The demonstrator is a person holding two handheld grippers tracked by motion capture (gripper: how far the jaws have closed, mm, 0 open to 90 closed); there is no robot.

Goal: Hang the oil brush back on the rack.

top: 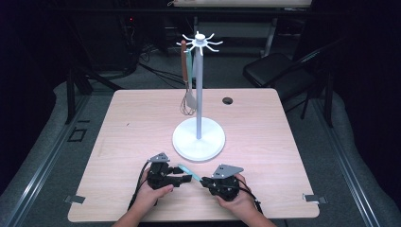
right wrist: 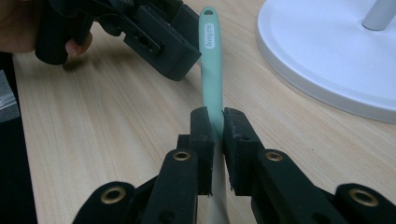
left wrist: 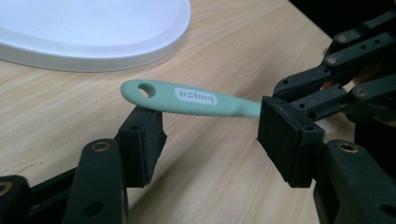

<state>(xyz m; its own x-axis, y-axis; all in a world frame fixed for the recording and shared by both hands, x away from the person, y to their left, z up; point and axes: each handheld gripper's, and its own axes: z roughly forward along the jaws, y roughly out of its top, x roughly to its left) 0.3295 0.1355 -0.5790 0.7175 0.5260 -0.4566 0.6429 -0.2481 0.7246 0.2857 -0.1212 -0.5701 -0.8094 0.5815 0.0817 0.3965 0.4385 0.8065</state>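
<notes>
We have the right gripper (right wrist: pixel 215 122) clamped on a mint-green utensil handle (right wrist: pixel 211 65), its two black pads pressing the handle from both sides just above the wooden table (top: pixel 265 123). Past the pads, toward the camera, the utensil turns pale, and we cannot quite tell what kind of head it carries, because the view blurs there. The handle points toward the left gripper (left wrist: pixel 210 135), whose jaws stand wide apart: the handle's tip with its hanging hole crosses just above one pad, and whether it touches that pad we cannot say, while the other pad sits beside the shaft, which passes behind it. The handle is slim and smooth, with a white oval label carrying lettering near the hole end.

From above, both grippers sit close together at the near edge of the table, the utensil bridging them. Right behind them stands the white round base (top: pixel 198 139) of a utensil stand (top: pixel 199 85), its pole rising to a crown of spoke hooks. On the hooks' left side hang a whisk (top: pixel 185 90) with a brown handle and a second mint-handled utensil (top: pixel 190 92). A black chair (top: pixel 274 71) stands beyond the table's far right corner.
</notes>
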